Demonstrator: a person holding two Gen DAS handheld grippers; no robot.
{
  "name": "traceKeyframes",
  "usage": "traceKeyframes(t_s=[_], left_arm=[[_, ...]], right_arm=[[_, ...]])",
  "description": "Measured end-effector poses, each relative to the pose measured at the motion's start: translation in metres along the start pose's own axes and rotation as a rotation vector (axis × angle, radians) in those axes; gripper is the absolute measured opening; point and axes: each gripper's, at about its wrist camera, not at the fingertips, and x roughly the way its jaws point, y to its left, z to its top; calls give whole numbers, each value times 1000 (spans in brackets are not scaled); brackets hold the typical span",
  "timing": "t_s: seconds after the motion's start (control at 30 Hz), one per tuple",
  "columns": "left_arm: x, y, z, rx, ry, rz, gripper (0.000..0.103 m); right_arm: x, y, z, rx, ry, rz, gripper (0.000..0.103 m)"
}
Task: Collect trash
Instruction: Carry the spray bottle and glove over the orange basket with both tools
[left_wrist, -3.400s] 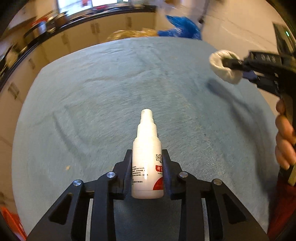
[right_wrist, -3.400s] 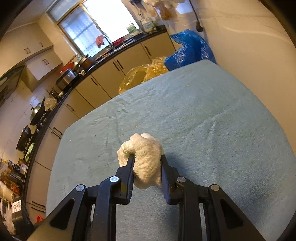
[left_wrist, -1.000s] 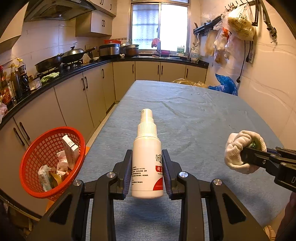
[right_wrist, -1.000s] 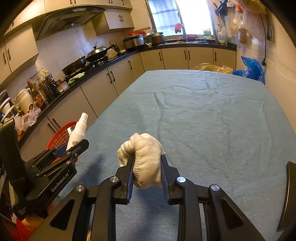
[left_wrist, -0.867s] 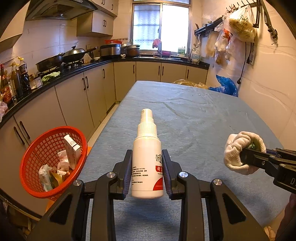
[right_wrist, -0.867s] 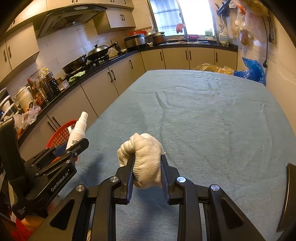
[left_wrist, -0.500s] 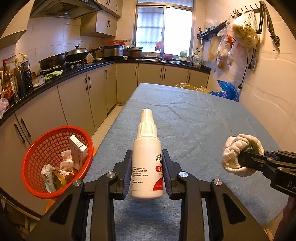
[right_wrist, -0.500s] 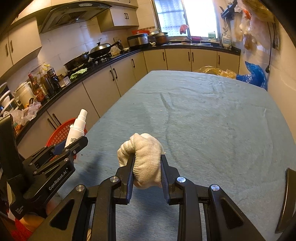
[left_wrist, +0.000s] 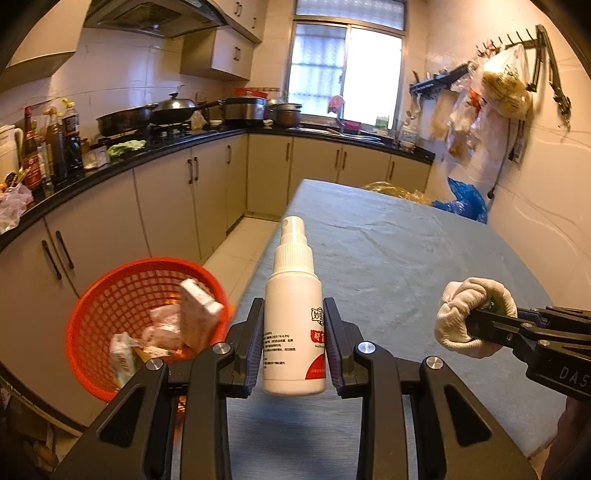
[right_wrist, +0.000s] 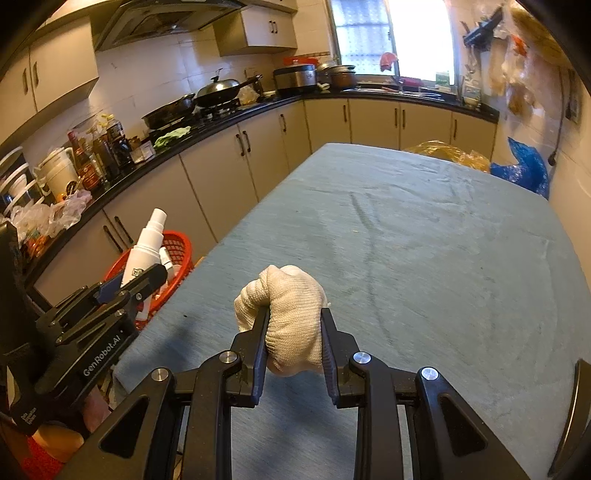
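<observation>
- The left gripper (left_wrist: 294, 334) is clamping a white spray bottle (left_wrist: 294, 325) by its sides, holding it upright with the nozzle pointing away from the camera, off the table.
- The right gripper (right_wrist: 294, 341) is squeezing a balled-up white cloth (right_wrist: 286, 317) between its jaws, carrying it clear above the table (right_wrist: 424, 240).
- In the left wrist view, the right gripper (left_wrist: 480, 328) is showing at about 3 o'clock of the bottle, with the cloth (left_wrist: 471, 317) bulging past its tips.
- In the right wrist view, the left gripper (right_wrist: 142, 278) is sitting at about 9 o'clock of the cloth, its bottle (right_wrist: 146, 251) leaning over the table's left edge.
- A red basket (left_wrist: 110, 306) is standing on the floor beside the table's left edge, at about 9 o'clock of the bottle in the left wrist view; it is holding a small white box (left_wrist: 197, 314) and some crumpled wrappers.
- A blue-grey cloth is covering the table, its surface lying wrinkled.
- A yellow bag (right_wrist: 447, 153) and a blue bag (right_wrist: 524, 170) are sitting past the table's far end, at about 1 o'clock.
- Pans and pots are crowding the counter (left_wrist: 147, 155) along the left wall.
</observation>
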Motion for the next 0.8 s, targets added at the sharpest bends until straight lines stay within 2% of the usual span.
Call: traceKeyframes(t_s=[0.43, 0.63, 0.8], left_arm=[[-17, 95, 10, -149, -40, 202, 29], [-20, 128, 5, -205, -33, 255, 29], [-15, 141, 3, -222, -18, 269, 29]], right_arm=[[28, 54, 41, -82, 11, 110, 28], [46, 81, 48, -117, 42, 157, 28], [65, 101, 55, -136, 77, 199, 28]])
